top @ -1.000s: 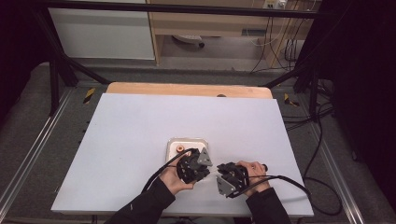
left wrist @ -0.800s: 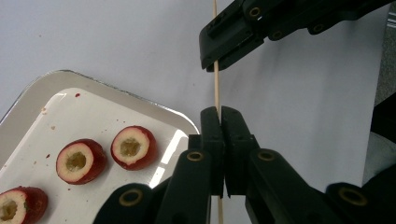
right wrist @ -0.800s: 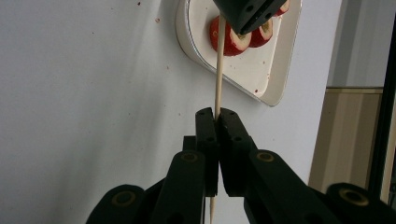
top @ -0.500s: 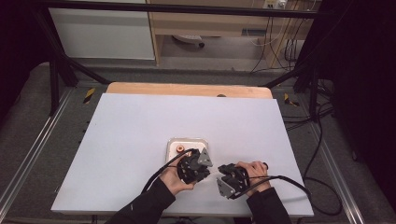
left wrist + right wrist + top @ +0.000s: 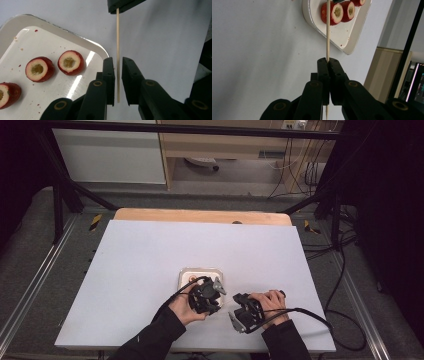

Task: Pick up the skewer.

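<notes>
wide bare table [image 5: 150, 265] around, tray [image 5: 186, 276] just ahead of left claw [image 5: 217, 289]

Fruit halves [image 5: 70, 62] on tray [image 5: 15, 22]; skewer [image 5: 117, 50] between both grippers, beside tray

No readable text, label, brand, number or sign anywhere. Yellow-and-black hazard stripe markers [image 5: 95, 221] on the floor at both back corners of the table, pattern only, no lettering. Screen [image 5: 415, 82] at the edge of the right gripper view glows with coloured lines, too small and blurred to read. Tray [image 5: 15, 22], fruit pieces and stick carry no print. Grippers show no markings
</notes>
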The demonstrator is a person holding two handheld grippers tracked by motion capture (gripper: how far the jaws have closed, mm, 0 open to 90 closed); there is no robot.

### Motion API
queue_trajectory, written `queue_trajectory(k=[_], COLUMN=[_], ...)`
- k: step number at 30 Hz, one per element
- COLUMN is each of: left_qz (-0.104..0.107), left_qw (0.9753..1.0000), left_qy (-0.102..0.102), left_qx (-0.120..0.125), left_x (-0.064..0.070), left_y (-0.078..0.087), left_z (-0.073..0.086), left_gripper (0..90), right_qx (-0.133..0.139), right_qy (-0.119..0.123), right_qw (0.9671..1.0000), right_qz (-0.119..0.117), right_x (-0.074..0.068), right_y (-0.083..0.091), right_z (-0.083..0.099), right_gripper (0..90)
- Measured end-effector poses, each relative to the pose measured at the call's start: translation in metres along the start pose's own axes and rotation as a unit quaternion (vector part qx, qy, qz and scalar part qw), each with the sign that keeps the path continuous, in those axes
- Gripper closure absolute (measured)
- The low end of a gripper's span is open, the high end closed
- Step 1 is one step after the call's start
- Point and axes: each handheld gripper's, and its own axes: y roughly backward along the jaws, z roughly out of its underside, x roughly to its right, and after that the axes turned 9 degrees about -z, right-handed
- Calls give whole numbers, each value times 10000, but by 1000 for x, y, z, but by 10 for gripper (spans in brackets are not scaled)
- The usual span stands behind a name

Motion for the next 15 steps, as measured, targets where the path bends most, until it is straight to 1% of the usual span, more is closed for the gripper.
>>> queue_trajectory(k=[1,2,3,4,7,8,9,10,11,12,15], left_qz=[25,52,44,49,43,14,14,-7,-7,-65,-111], left_qw=[10000,10000,9999,9998,9998,9997,9997,9997,9997,9997,9996], left_qy=[0,22,-22,-27,-21,5,5,54,54,63,85], left_qx=[-43,-74,-161,-190,-198,-223,-223,-251,-251,-248,-239], left_x=[0,1,1,1,2,2,2,2,2,3,3], left_y=[-1,-2,-3,-4,-4,-4,-4,-4,-4,-4,-4], left_z=[0,-1,-1,-2,-2,-2,-2,-2,-2,-2,-1], left_gripper=[817,826,838,844,869,874,877,879,881,883,886], right_qx=[10,-31,-26,-31,-49,-94,-97,-120,-116,-94,-53], right_qy=[47,151,176,223,284,348,319,291,308,372,279], right_qw=[10000,9999,9998,9997,9995,9993,9994,9995,9994,9992,9995], right_qz=[34,54,84,106,99,97,97,102,106,146,144], right_x=[1,2,3,3,4,4,3,3,3,4,4], right_y=[0,1,1,2,2,2,2,2,2,2,2], right_z=[-1,-1,-2,-3,-3,-4,-4,-5,-5,-5,-5], right_gripper=[890,889,889,889,888,888,888,887,887,887,885])
